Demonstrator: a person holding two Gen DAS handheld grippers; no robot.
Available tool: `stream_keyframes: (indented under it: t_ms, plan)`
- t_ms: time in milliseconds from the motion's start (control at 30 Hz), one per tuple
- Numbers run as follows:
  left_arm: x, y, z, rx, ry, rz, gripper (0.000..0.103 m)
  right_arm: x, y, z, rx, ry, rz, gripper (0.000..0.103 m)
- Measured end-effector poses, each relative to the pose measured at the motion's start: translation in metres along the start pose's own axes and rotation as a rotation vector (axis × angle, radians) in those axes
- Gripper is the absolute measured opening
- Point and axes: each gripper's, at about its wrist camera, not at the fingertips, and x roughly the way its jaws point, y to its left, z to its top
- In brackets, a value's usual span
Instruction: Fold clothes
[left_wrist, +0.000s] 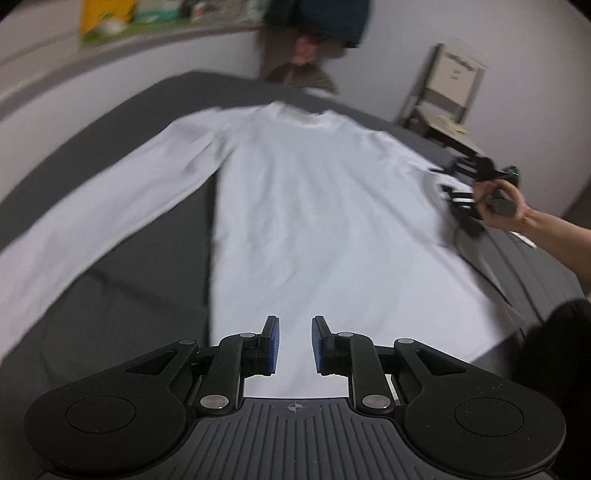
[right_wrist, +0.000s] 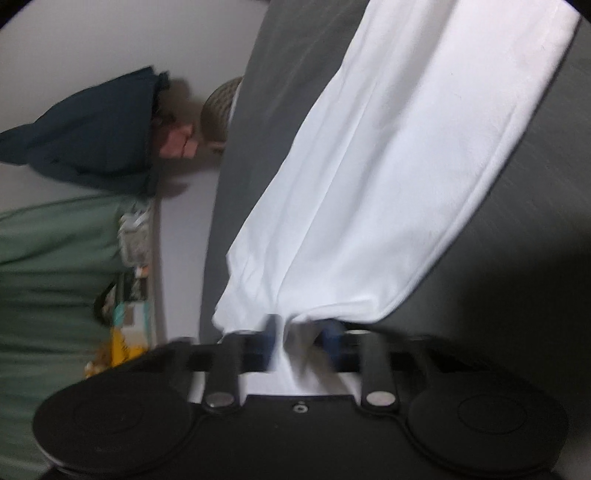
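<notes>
You have one garment to deal with, a white long-sleeved cotton shirt (left_wrist: 314, 206), laid flat on one dark grey table top (left_wrist: 122, 306), and two black two-finger grippers with blue pads. In the left wrist view the shirt lies with its hem nearest you and its collar at the far edge; one sleeve runs out to the left across the grey surface. Your left gripper (left_wrist: 295, 347) hovers above the hem near its middle, its jaws a narrow gap apart with nothing between them, only the white cloth showing beneath. Your right gripper (right_wrist: 303, 341) sits at the shirt's right side; in its own view a gathered fold of white fabric runs between the blue pads, which are closed on it, though the picture is blurred there. From the left wrist view you can see your right hand (left_wrist: 498, 206) gripping the handle beside the cloth at the table's right edge. The shirt's body fills most of the table's middle, leaving bare grey surface on the left, under and below the sleeve, and a strip along the right edge. Beyond the far edge stand one folding chair (left_wrist: 443, 92) against the pale wall and a dark blue garment (left_wrist: 325, 18) hanging above a pair of slippers (left_wrist: 303, 77).
</notes>
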Motion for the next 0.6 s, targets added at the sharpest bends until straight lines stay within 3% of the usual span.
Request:
stream_keyframes:
  t_ms: [100, 200, 233, 300, 333, 533, 567, 600]
  plan:
    - [0.008, 0.029, -0.007, -0.127, -0.005, 0.035, 0.019, 0.004, 0.006, 0.002, -0.098, -0.1, -0.077, 0.004]
    - [0.009, 0.062, -0.016, -0.245, -0.056, 0.112, 0.019, 0.002, 0.01, 0.006, -0.12, -0.062, -0.087, 0.008]
    - [0.008, 0.074, -0.018, -0.281, -0.079, 0.141, 0.019, -0.002, 0.009, 0.006, -0.106, -0.043, -0.068, 0.013]
    - [0.001, 0.1, -0.025, -0.385, -0.143, 0.198, 0.019, -0.014, 0.006, 0.0, -0.077, -0.024, -0.003, 0.048]
    - [-0.005, 0.113, -0.03, -0.444, -0.181, 0.213, 0.019, -0.02, 0.005, -0.003, -0.062, -0.015, 0.029, 0.054]
    - [-0.043, 0.191, -0.058, -0.745, -0.381, 0.312, 0.02, -0.066, -0.011, -0.049, -0.111, 0.009, 0.156, 0.056]
    - [-0.048, 0.202, -0.062, -0.766, -0.404, 0.334, 0.032, -0.074, -0.015, -0.058, -0.114, 0.014, 0.173, 0.056]
    - [-0.054, 0.212, -0.064, -0.786, -0.425, 0.356, 0.067, -0.077, -0.016, -0.065, -0.104, 0.032, 0.183, 0.057]
